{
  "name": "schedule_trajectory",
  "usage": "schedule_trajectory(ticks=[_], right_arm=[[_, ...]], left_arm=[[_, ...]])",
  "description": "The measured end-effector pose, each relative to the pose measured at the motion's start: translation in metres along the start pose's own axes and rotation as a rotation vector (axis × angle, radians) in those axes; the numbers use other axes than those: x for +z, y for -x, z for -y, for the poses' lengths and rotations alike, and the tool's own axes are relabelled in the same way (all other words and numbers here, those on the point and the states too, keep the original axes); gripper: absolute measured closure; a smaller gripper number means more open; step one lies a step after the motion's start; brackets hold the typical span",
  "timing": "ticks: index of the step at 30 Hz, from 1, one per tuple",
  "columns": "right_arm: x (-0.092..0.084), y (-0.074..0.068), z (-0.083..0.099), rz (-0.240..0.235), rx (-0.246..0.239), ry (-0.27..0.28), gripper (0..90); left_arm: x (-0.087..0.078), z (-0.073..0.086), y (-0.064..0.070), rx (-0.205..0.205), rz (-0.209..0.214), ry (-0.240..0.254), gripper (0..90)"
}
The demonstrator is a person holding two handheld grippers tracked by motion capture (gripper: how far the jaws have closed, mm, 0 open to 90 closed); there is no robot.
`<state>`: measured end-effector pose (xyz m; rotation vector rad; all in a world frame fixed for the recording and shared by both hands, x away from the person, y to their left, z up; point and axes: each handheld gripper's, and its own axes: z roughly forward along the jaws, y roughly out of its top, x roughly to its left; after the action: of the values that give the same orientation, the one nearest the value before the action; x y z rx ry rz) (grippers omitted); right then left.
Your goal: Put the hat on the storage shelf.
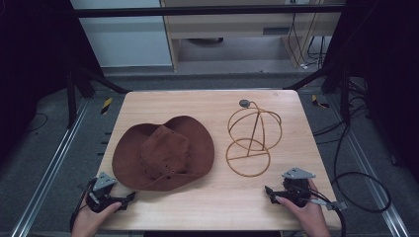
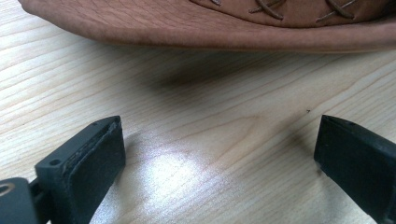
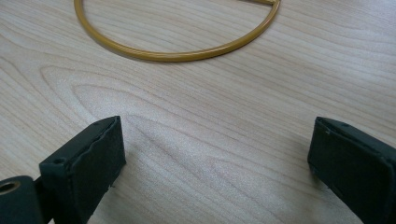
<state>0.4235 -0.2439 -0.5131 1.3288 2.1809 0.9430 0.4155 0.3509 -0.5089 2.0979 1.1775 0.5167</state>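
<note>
Brown suede, stitched with crossed lacing on the crown, marks the wide-brimmed hat [image 1: 163,152] that lies crown up on the left half of my pale wooden desk [image 1: 222,197], seen from the high view. Beside it, on the right half and apart from its brim, stands a gold wire hat stand [image 1: 251,138]: a flat ring base on the wood, a slanted stem, and a rounded wire cage topped by a small grey cap. I hold my left gripper [image 1: 129,197] at the near left corner of the desk, just in front of the hat's near brim, my left hand [image 1: 91,217] wrapped around its body. In the left gripper view its black jaws stand wide apart with bare wood between them and nothing held, and the hat's brim edge [image 2: 205,28] runs across the top, close ahead. My right gripper [image 1: 269,191] sits at the near right, in my right hand [image 1: 306,210], short of the stand's base. In the right gripper view its jaws are likewise spread wide over bare wood, empty, with the gold ring of the stand [image 3: 177,51] curving just beyond them. Cables trail from both grippers off the desk edge.
</note>
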Motion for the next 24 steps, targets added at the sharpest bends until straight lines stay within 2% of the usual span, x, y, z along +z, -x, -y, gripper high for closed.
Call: schedule_trajectory(ticks=[13, 15, 16, 22, 24], right_arm=[[0.0, 0.0, 0.0, 0.001, 0.0, 0.0, 4.2], [0.0, 0.0, 0.0, 0.001, 0.0, 0.0, 4.2], [0.0, 0.0, 0.0, 0.001, 0.0, 0.0, 4.3], [0.0, 0.0, 0.0, 0.001, 0.0, 0.0, 4.3], [0.0, 0.0, 0.0, 0.001, 0.0, 0.0, 4.2]], left_arm=[[-0.002, 0.001, 0.0, 0.0, 0.008, 0.004, 3.1], [-0.007, 0.002, -0.002, -0.001, 0.012, 0.007, 4.4], [-0.016, -0.001, -0.001, -0.001, 0.015, 0.025, 4.4], [-0.049, -0.029, 0.005, 0.078, 0.025, 0.033, 3.7], [-0.053, -0.034, 0.006, 0.087, 0.027, 0.039, 3.5]])
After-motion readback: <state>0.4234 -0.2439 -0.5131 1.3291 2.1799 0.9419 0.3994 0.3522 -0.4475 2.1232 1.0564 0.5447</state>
